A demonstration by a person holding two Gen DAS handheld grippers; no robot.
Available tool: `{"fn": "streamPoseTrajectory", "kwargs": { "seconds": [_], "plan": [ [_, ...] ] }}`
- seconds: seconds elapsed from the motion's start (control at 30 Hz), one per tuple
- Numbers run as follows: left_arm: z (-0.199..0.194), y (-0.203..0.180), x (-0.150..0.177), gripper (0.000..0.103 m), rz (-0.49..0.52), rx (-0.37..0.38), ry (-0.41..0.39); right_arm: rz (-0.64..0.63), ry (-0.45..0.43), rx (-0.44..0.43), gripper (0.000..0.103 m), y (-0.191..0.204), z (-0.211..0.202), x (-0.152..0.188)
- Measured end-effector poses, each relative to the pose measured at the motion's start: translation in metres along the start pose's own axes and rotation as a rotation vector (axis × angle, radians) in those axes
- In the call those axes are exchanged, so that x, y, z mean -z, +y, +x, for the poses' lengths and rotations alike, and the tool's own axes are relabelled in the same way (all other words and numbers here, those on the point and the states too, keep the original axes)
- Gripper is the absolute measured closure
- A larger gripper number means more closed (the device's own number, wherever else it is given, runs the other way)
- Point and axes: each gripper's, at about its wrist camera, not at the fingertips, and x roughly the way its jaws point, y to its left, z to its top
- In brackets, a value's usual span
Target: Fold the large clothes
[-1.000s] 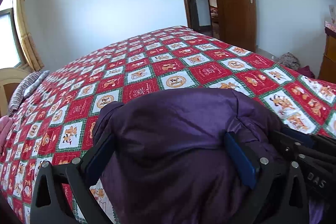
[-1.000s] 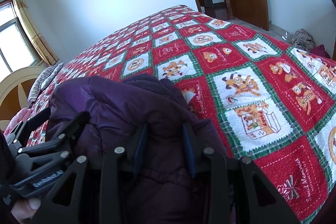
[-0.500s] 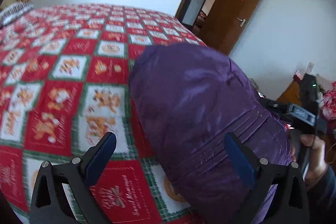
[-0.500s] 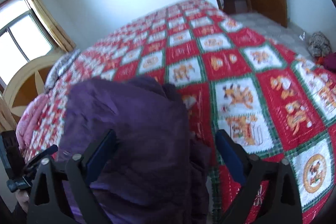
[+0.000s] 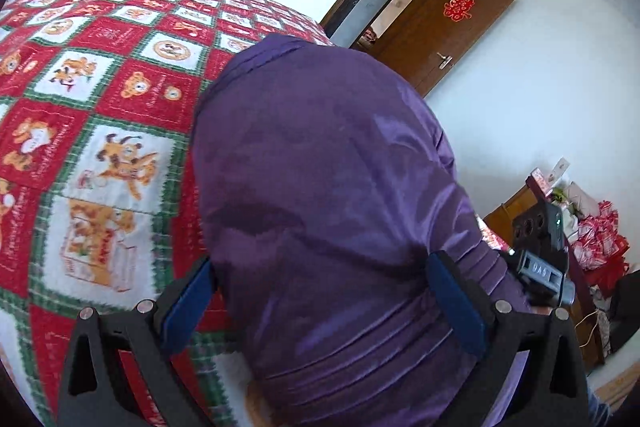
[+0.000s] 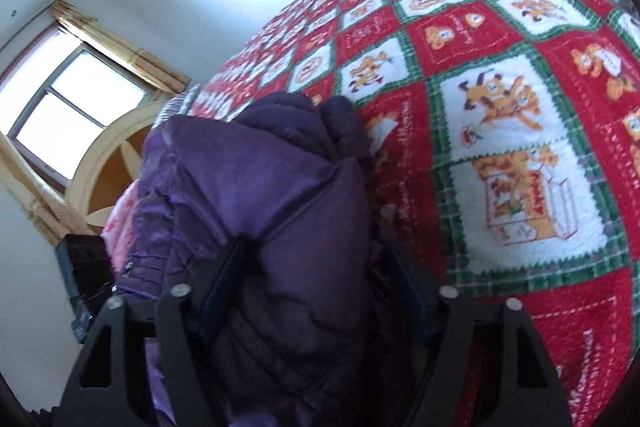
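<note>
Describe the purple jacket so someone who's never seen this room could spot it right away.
Start at the big bed covered by a red, green and white cartoon-print blanket. Near its edge sits a puffy bundle, the purple jacket, between the spread fingers of the left gripper. It is the only plain, shiny, dark purple thing against all those busy checked squares.

Both views are lit by bright daylight. In the right wrist view the light is admitted through a window (image 6: 76,107) at nine o'clock, whose panes are blown out to white. A soft sheen is seen on the purple jacket (image 5: 332,195) in the left wrist view, while its near folds are left dark in the right wrist view. Strong fisheye bending is shown toward every edge, the corners are cut off by a black rim, and slight blur is noticed at six o'clock.
</note>
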Motion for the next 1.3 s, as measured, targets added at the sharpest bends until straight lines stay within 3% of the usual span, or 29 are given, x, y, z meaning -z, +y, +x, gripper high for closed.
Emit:
{"fn": "streamPoseTrajectory", "kwargs": {
  "seconds": [0.07, 0.17, 0.3, 0.53, 0.97, 1.2, 1.3],
  "plan": [
    [-0.003, -0.014, -0.001, 0.007, 0.042, -0.013, -0.012, 0.005, -0.002, -0.042, 0.052, 0.003, 0.002, 0.002],
    [-0.014, -0.034, 0.0, 0.021, 0.102, -0.028, -0.024, 0.01, -0.024, -0.085, 0.065, 0.009, 0.002, 0.007],
    [-0.038, -0.05, 0.001, 0.031, 0.156, -0.065, -0.058, 0.011, -0.046, -0.137, 0.07, 0.025, 0.003, 0.015],
    [-0.112, -0.054, 0.004, 0.031, 0.229, -0.18, -0.142, -0.045, -0.019, -0.222, 0.072, 0.09, 0.022, 0.035],
    [-0.248, 0.027, 0.006, 0.032, 0.147, -0.394, -0.303, -0.191, 0.128, -0.453, 0.072, 0.255, 0.133, 0.046],
    [-0.298, 0.095, 0.015, 0.031, 0.032, -0.512, -0.344, -0.296, 0.237, -0.476, 0.072, 0.331, 0.194, 0.06],
    [-0.303, 0.127, 0.023, 0.031, -0.024, -0.542, -0.334, -0.336, 0.27, -0.431, 0.072, 0.344, 0.213, 0.071]
  ]
}}
